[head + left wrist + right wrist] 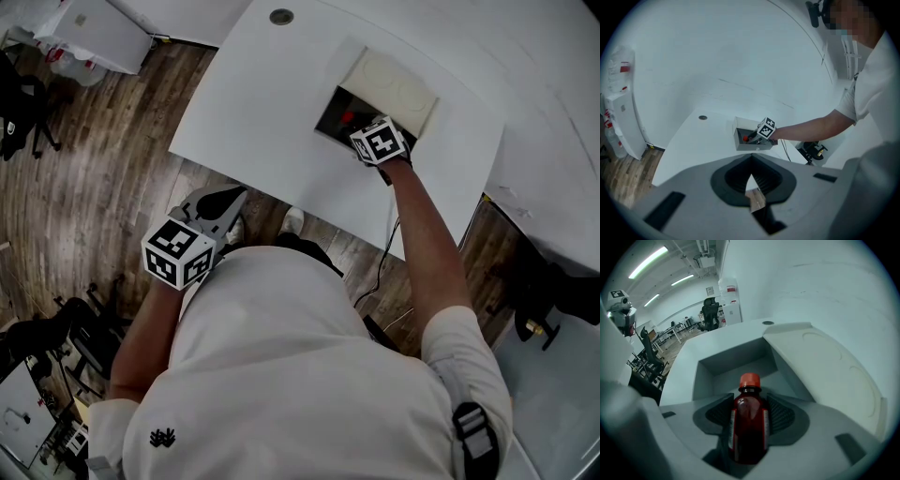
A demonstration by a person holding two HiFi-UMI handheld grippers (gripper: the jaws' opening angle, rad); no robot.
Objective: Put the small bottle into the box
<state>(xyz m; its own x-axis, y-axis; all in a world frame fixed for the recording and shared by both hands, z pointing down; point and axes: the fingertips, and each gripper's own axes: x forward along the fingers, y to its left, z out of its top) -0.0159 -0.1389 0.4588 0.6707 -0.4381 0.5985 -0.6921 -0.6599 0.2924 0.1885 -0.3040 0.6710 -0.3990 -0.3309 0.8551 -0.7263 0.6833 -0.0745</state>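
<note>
The small dark-red bottle (747, 427) with an orange-red cap sits upright between the pads of my right gripper (749, 404), which is shut on it. In the head view that gripper (367, 134) hangs over the open box (330, 120) on the white table, and the bottle's red cap (347, 117) shows inside the box opening. The box's grey inside (731, 366) lies just beyond the bottle. My left gripper (234, 197) is held back near my body, off the table's near edge. Its fingertips meet with nothing between them, so the left gripper (751, 161) is shut and empty.
The box's lid flap (394, 82) lies folded back on the far side. The white table (262, 103) has a round grommet hole (281, 16) near its far edge. A cable (382, 262) hangs below the table. Wooden floor and office chairs are to the left.
</note>
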